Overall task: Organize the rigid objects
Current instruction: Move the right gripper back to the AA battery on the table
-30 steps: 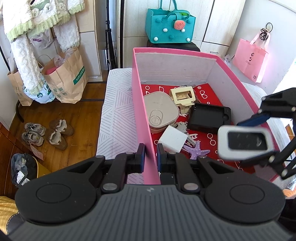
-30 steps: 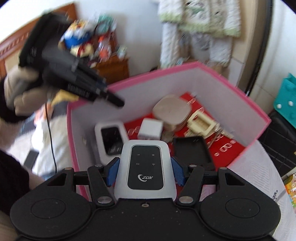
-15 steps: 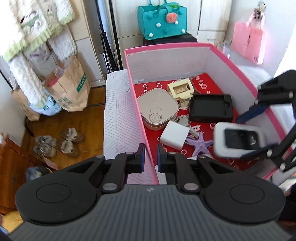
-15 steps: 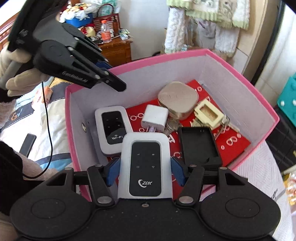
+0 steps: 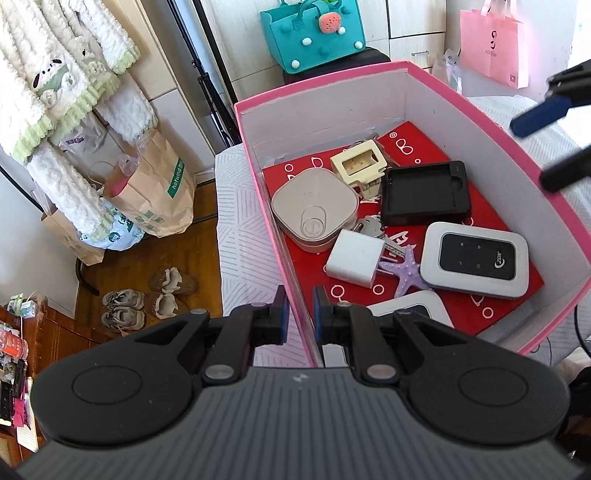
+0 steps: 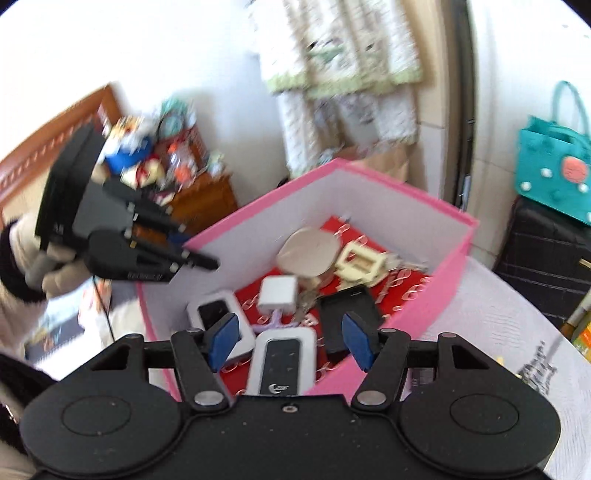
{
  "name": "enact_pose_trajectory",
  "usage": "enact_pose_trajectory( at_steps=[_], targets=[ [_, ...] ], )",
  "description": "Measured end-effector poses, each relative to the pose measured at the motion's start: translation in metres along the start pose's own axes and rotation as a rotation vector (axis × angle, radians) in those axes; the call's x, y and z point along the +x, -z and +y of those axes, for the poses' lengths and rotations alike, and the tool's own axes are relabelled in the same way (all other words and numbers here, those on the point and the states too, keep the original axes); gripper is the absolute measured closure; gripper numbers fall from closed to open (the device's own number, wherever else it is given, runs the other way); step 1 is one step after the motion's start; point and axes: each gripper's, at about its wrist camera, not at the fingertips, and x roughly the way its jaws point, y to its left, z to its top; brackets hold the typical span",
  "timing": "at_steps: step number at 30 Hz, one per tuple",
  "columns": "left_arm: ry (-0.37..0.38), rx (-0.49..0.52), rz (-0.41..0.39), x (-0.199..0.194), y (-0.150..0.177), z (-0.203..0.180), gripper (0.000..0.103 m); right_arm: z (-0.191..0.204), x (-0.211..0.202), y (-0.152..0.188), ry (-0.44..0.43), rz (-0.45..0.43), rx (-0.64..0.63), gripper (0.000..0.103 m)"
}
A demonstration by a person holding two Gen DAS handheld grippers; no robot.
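A pink box (image 5: pixel 258 173) holds several rigid objects on its red floor. A white ZDX pocket router (image 5: pixel 476 258) lies flat at its right side; in the right wrist view it (image 6: pixel 282 360) lies below my open right gripper (image 6: pixel 293 341), which is empty above the box's near edge. My left gripper (image 5: pixel 300 314) is shut on the box's left wall. A second white router (image 6: pixel 218 317), a white charger cube (image 5: pixel 354 258), a purple starfish (image 5: pixel 406 269), a beige square case (image 5: pixel 314 212), a black tray (image 5: pixel 424 192) and a cream part (image 5: pixel 360 164) lie inside.
The box rests on a white patterned bed cover (image 5: pixel 240 240). Paper bags (image 5: pixel 155 192) and shoes (image 5: pixel 147 299) sit on the wood floor to the left. A teal bag (image 5: pixel 314 33) and a pink bag (image 5: pixel 491 40) are behind. A wooden dresser (image 6: pixel 199 195) stands beyond the box.
My right gripper opened and let go of the ZDX router, which now lies on the box floor. The right gripper drew up and back. My left gripper keeps its hold on the wall.
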Motion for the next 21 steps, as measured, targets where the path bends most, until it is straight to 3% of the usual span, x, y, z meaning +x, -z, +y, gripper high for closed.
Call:
enact_pose_trajectory(
  at_steps=[5,9,12,16,21],
  targets=[
    [-0.008,0.005,-0.002,0.0,0.0,-0.002,0.091,-0.024,-0.02,0.019,0.122,-0.143,0.038,0.033],
    [-0.009,0.013,-0.001,-0.001,0.0,-0.002,0.091,-0.039,-0.026,0.033,0.284,-0.16,0.045,0.038],
    [-0.012,0.022,-0.005,-0.001,0.001,-0.002,0.091,-0.053,-0.026,0.043,0.328,-0.139,0.084,0.04],
    [-0.005,0.014,-0.005,-0.001,0.002,-0.002,0.091,-0.074,-0.018,0.058,0.316,-0.097,0.158,0.041],
    [-0.007,0.015,-0.004,-0.002,0.002,-0.001,0.091,-0.081,0.002,0.084,0.385,0.003,0.13,0.048]
  ],
)
